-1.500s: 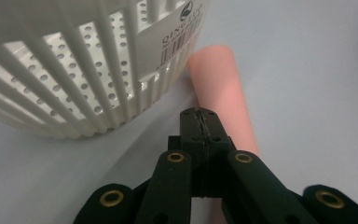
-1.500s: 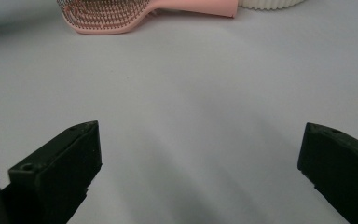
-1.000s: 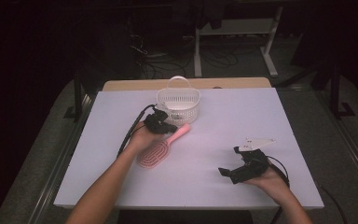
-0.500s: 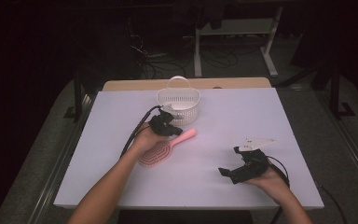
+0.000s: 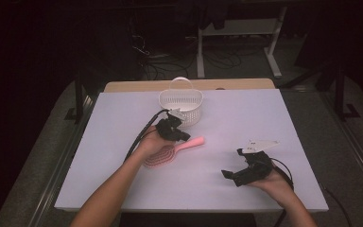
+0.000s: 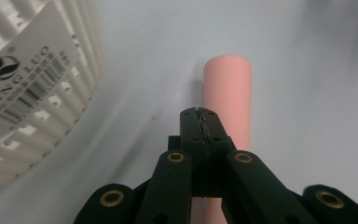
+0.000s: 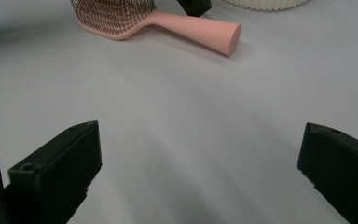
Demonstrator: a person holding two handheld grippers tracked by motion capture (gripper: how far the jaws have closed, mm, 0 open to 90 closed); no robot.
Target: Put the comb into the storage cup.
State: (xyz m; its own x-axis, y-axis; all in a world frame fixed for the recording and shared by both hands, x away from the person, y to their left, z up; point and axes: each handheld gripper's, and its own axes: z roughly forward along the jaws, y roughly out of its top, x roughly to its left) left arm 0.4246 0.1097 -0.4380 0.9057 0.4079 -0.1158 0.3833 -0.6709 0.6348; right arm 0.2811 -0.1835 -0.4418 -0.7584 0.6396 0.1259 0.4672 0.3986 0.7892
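**High view: left tongs pressed together over the brush handle, right tongs idle and wide**

High view shows the pink hairbrush (image 5: 172, 151) lying flat on the white table (image 5: 123, 118), centre-left of the frame, its handle pointing right and slightly up. The white basket (image 5: 181, 105) stands just above it, near but apart from the brush.

I find the left gripper (image 5: 176, 133) directly over the handle where it meets the head. In the left gripper view its jaws are pressed together with no gap; the pink handle runs beneath and beyond their tips, not between them. I judge that nothing is held.

The right gripper (image 5: 240, 171) rests at the lower right of the high view, well apart from the brush. In the right gripper view its jaws stand wide, with bare table between them and the brush at the top of that frame.

Assessment: the step in hand looks like a pick-up of the brush, probably for the basket. To do it well I would spread the left jaws first, straddle the handle across its width, lower until the tips near the table, then squeeze. I would grip close to the head, so the heavier end does not swing on lifting. I would keep clear of the basket wall at the left of the left gripper view.
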